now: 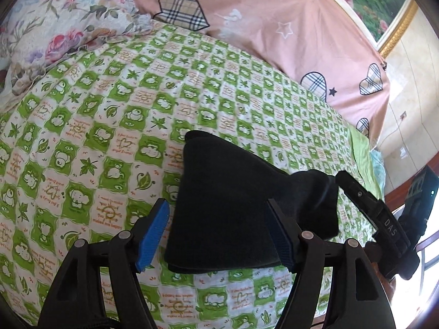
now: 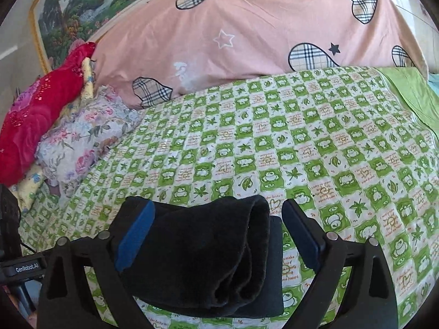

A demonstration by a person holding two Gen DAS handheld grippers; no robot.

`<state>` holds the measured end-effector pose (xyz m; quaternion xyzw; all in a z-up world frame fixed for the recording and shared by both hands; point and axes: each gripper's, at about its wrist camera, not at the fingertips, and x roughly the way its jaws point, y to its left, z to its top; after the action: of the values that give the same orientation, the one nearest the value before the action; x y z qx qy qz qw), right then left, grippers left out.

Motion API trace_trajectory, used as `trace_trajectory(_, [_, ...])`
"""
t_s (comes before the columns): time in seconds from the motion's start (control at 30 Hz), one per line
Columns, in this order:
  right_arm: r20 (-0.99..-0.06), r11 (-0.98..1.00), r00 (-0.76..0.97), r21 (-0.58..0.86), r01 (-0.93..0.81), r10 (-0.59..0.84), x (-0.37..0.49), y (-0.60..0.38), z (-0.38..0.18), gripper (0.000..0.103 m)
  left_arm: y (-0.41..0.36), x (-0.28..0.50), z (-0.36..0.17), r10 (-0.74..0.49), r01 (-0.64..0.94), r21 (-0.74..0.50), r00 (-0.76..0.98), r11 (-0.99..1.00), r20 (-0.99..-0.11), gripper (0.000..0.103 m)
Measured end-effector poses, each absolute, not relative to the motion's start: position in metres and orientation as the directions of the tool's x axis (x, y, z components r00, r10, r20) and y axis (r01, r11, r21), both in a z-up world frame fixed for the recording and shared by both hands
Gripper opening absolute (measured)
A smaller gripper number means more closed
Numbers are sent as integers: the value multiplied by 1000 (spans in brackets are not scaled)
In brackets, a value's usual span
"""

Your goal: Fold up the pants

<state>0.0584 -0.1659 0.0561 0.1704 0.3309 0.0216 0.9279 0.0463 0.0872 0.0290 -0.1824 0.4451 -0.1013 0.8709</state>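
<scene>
The black pants (image 1: 227, 205) lie folded into a small thick bundle on the green checked bedsheet (image 1: 109, 115). In the left wrist view my left gripper (image 1: 216, 233) is open, with its blue pads on either side of the bundle's near end. The right gripper's body (image 1: 384, 219) shows at the right by the bundle's other end. In the right wrist view the bundle (image 2: 203, 255) shows rolled layers on its right side and lies between the wide-open fingers of my right gripper (image 2: 219, 235). Neither gripper pinches the cloth.
A pink quilt with plaid hearts (image 2: 247, 35) lies along the far side of the bed. A floral pillow (image 2: 85, 137) and a red pillow (image 2: 38, 109) sit at the left. A framed landscape painting (image 2: 82, 8) hangs behind. The bed's edge (image 1: 367, 153) is at the right.
</scene>
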Motion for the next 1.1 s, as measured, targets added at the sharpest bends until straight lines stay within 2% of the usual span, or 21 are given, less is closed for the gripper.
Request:
trace_trajectory(0.1, [-633, 944, 760, 319, 87, 144, 62, -164, 45, 94, 89, 54, 23, -335, 1, -408, 572, 913, -749, 71])
trace_trajectory(0.47, [-742, 980, 670, 124, 152, -10, 57, -172, 8, 94, 87, 73, 6, -311, -23, -382, 539, 924, -783, 72])
trace_trajectory(0.9, [-740, 956, 662, 266, 125, 119, 48, -202, -15, 94, 75, 99, -11, -280, -18, -333, 500, 943, -819, 77])
trace_trajectory(1.1, [-717, 918, 657, 385, 95, 233, 45, -213, -26, 91, 78, 113, -32, -317, -38, -373, 452, 927, -834, 79])
